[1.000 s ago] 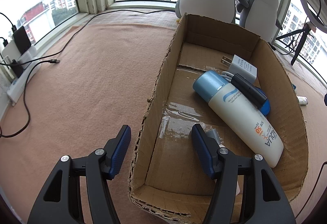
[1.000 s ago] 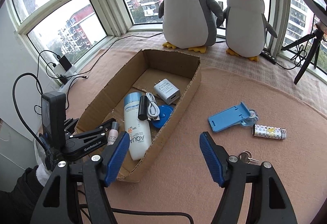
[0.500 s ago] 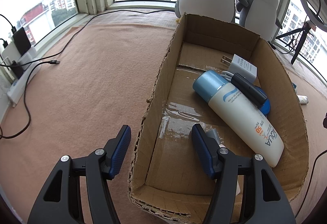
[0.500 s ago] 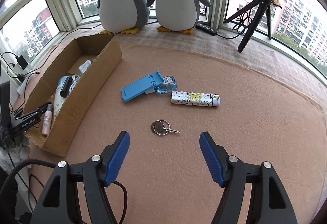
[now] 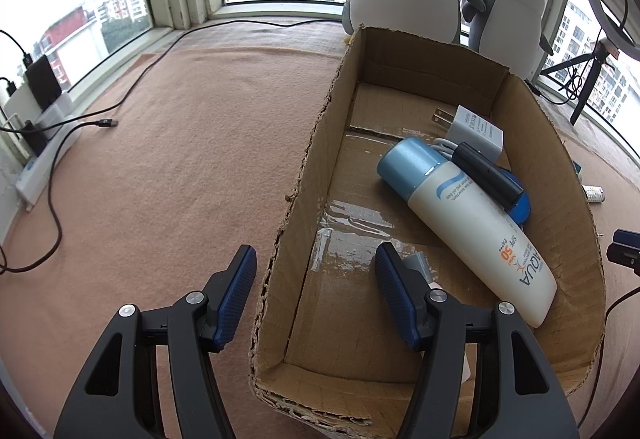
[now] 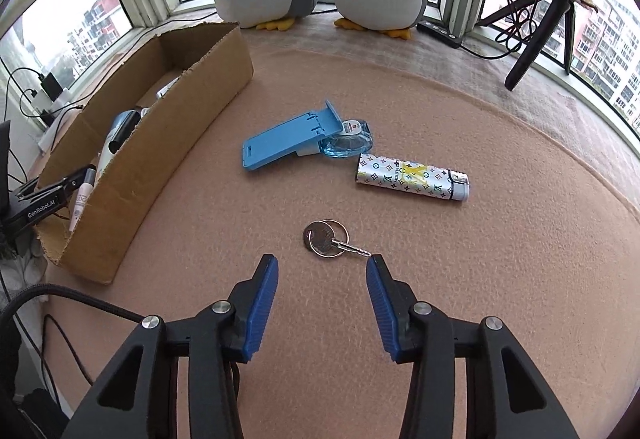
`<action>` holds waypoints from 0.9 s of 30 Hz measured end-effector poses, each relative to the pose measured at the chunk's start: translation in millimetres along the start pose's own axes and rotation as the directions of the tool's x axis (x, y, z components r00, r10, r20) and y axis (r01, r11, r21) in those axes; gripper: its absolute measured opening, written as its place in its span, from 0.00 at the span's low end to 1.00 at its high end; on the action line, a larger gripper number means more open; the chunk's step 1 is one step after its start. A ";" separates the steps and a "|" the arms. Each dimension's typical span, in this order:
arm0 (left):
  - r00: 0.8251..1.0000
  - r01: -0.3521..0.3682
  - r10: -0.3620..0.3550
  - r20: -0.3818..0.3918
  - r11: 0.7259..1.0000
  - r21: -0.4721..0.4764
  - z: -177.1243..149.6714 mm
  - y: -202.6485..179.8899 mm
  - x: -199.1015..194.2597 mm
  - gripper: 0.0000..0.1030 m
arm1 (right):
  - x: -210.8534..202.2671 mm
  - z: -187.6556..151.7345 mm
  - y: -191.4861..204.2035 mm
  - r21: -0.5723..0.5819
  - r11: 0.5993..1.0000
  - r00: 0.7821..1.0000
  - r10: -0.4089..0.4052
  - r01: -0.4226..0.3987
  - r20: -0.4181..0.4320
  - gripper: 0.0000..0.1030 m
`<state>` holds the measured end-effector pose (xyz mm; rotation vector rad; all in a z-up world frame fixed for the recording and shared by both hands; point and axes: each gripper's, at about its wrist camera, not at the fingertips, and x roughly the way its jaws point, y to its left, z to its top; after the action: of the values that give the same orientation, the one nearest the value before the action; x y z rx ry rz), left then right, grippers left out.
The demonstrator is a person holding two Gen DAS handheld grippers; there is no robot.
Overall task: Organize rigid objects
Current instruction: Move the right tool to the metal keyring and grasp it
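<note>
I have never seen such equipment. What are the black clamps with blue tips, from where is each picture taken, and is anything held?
A person holds two hand grippers; each carries a camera looking along its fingers. The left view shows the left gripper, open, one finger either side of the cardboard box wall. Inside lie a sunscreen bottle, a white charger and a black tube. The right view shows the right gripper, open and empty, just short of a key on a ring on the pink cloth. Beyond lie a blue phone stand, a clear blue bottle and a patterned lighter. Nothing is held.
</note>
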<state>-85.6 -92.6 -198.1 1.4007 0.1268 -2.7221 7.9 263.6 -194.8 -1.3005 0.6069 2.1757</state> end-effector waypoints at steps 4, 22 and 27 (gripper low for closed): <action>1.000 0.000 0.000 0.000 1.000 0.001 0.0 -0.1 0.0 0.61 | 10.3 8.0 -1.8 -0.028 1.000 1.000 0.003 -0.004 -0.027 0.41; 1.000 -0.005 0.005 -0.001 1.000 0.001 -0.8 -0.8 0.6 0.61 | 27.1 18.6 0.4 -0.182 0.982 0.993 0.020 -0.042 -0.118 0.23; 1.000 -0.005 0.005 0.000 1.000 0.003 -0.9 -0.9 0.6 0.61 | 27.9 19.0 1.7 -0.185 0.982 0.993 0.015 -0.037 -0.116 0.21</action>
<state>-85.3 -91.7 -199.0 1.4005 0.1192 -2.7191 -16.7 279.9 -211.4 -1.5313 0.4744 2.2347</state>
